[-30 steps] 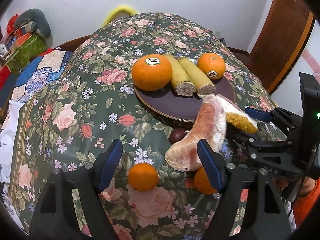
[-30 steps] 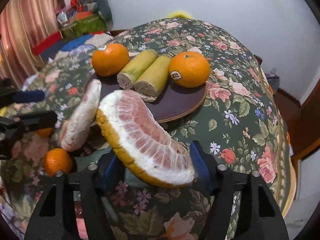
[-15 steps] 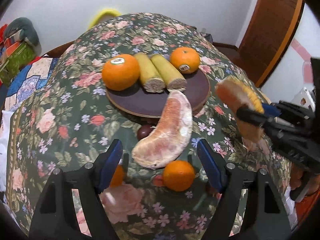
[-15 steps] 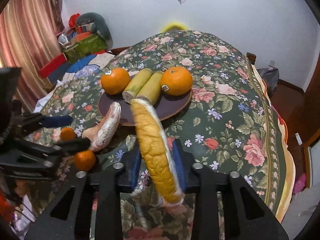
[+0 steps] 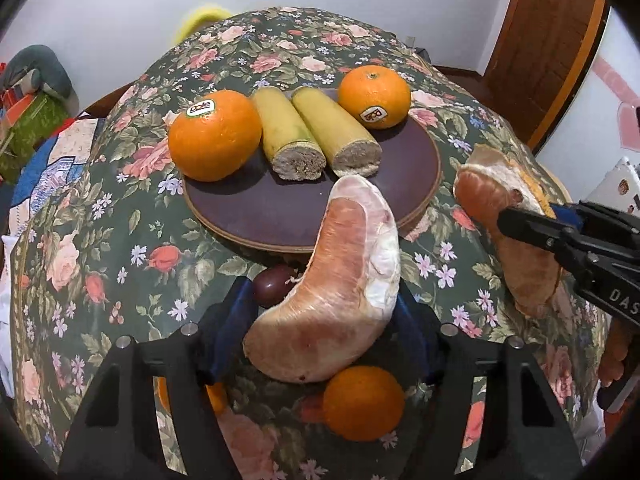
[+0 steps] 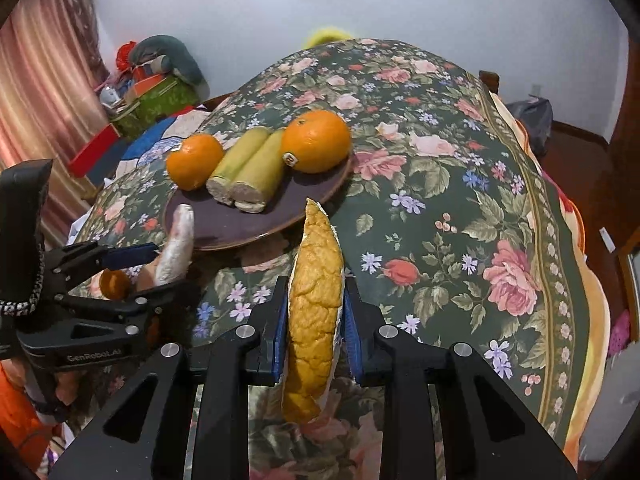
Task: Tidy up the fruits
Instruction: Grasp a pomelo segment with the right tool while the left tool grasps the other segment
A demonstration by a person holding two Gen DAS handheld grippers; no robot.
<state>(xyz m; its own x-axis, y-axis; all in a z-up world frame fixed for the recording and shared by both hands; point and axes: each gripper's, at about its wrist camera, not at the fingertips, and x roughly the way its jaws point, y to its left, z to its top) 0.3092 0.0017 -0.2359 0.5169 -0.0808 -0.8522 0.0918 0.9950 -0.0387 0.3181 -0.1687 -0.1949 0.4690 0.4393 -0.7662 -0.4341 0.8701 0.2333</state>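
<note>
Pomelo wedge with rind (image 6: 316, 300) clamped upright in right gripper (image 6: 314, 316), above floral tablecloth (image 6: 440, 200). Peeled pomelo segment (image 5: 336, 292) between closing left gripper (image 5: 320, 332) pads, tip reaching plate (image 5: 420, 168).

Each tool is matte black plastic with triangular cut-outs in its arms, silver screw heads at the joints and blue pads (image 6: 350, 322) on the fingers. The left tool (image 6: 150, 266) bears pale "GenRobot.AI" lettering; the right tool (image 5: 532, 220) shows the letters "DAS". An orange sleeve (image 6: 16, 412) shows at the lower left edge.
</note>
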